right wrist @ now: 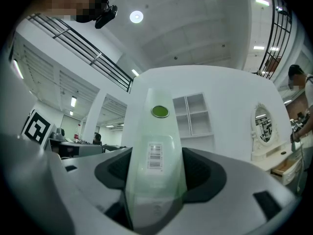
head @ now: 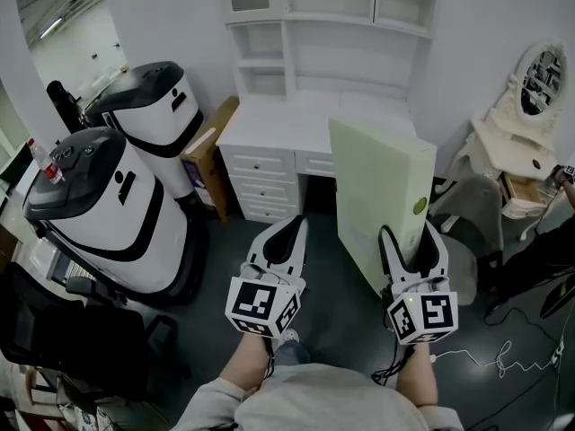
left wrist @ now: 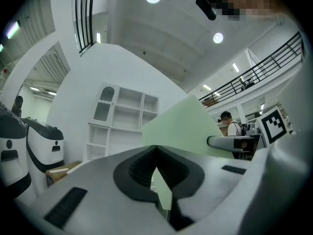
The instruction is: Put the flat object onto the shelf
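- Here, the right tongs (head: 409, 241) (right wrist: 156, 155) pinch the narrow edge of the flat object (head: 377, 187) (right wrist: 155, 131), a pale green slab. Both pads press against its sides.
- A barcode label and a round green sticker sit on that gripped edge.
- In the head view the flat object stands upright, rising from the right tongs toward twelve o'clock. Its broad face is turned toward nine o'clock.
- It is not on the shelf (head: 286, 34). It is held in front of the white desk (head: 269, 128), covering the desk's right end from this angle.
- The left tongs (head: 289, 236) (left wrist: 155, 148) are pressed together, tips meeting, with nothing between them. They sit at the flat object's nine o'clock, just beside it but apart.
- The shelf, white with open compartments, rises from the back of the desk at twelve o'clock.
- White-and-black machines (head: 108, 205) stand on the floor at nine to ten o'clock.
- An oval mirror (head: 542, 79) in a white frame is at two o'clock.
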The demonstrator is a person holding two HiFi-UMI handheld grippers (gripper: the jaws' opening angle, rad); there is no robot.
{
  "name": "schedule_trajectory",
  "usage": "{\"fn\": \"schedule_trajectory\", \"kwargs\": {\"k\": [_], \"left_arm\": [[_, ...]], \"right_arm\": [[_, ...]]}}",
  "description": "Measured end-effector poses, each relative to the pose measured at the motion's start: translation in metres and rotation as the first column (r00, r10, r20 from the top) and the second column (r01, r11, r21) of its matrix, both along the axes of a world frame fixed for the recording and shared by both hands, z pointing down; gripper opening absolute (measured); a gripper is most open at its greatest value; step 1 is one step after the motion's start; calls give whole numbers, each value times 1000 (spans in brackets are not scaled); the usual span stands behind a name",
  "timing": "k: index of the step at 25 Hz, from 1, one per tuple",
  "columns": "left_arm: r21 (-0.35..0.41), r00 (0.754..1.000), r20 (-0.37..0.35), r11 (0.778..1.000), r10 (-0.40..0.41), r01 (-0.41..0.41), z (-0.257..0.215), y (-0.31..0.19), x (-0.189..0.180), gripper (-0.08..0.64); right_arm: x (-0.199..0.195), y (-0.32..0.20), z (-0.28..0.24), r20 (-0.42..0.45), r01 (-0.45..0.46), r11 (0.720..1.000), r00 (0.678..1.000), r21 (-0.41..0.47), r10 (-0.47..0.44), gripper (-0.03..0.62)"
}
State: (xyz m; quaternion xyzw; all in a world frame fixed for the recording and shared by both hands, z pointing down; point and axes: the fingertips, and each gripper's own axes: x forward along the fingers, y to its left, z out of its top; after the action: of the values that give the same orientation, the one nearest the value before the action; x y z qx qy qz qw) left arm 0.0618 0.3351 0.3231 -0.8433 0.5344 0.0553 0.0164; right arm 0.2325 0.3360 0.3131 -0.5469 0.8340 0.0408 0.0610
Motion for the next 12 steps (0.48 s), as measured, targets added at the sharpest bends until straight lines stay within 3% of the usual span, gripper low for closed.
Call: {"fn": "schedule_trajectory", "kwargs": {"k": [12], "left_arm": [[12,1000,-4,1000,26,-26,1,-65,-61,14]], "right_arm": [[-55,-63,6,12,-32,999,999,-25,33,296]]}}
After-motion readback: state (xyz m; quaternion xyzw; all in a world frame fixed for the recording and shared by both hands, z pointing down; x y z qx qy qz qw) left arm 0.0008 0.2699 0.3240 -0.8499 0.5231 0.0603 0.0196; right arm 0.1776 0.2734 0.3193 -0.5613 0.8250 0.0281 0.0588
